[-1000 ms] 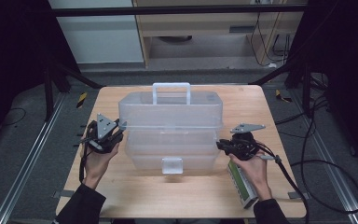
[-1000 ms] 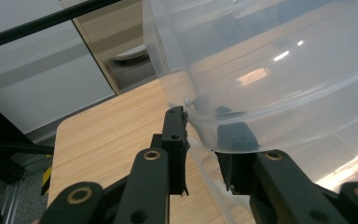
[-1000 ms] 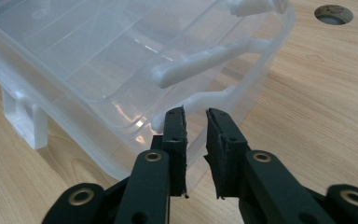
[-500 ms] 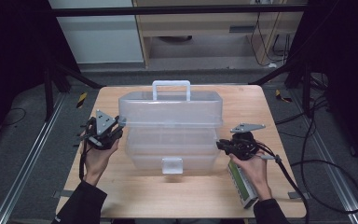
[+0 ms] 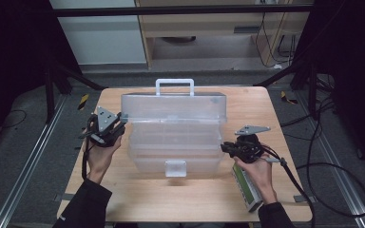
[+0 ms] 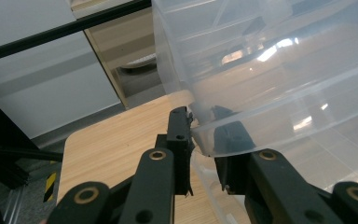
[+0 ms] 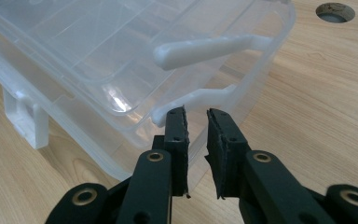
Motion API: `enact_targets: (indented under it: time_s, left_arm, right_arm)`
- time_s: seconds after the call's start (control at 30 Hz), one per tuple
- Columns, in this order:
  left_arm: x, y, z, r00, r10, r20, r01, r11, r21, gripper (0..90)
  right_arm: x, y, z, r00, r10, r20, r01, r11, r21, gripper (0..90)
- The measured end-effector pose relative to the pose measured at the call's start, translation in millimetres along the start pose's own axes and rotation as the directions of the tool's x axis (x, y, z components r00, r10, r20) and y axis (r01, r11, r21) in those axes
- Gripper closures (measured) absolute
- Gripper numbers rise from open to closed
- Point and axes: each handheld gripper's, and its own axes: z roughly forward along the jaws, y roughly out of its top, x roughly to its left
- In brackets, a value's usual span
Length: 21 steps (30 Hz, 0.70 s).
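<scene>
- The clear plastic box (image 5: 173, 142) is seen mid-table, lid (image 5: 173, 108) raised; contents cannot be told.
- The lid's corner edge is clamped by the left gripper (image 6: 200, 135), whose jaws have just been closing.
- The right gripper (image 7: 196, 122) is held with jaws narrowly apart, empty, beside the box's side arm (image 7: 200, 98).

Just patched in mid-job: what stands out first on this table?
A big clear plastic toolbox with a white handle fills the middle of the wooden table, its lid raised. The left gripper has been closing on the lid's corner edge; the right gripper sits at the box's right side, by a white hinge arm.
</scene>
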Motion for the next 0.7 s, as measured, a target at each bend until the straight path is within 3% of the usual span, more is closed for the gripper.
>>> enact_targets:
  time_s: [0.7]
  left_arm:
    - [10.2,19.8,11.5,0.9997,-0.025,-0.002,0.025,0.9997,-0.006,77.3]
  right_arm:
    - [0.5,0.0,0.2,0.9999,-0.011,0.007,0.011,1.0,-0.002,78.4]
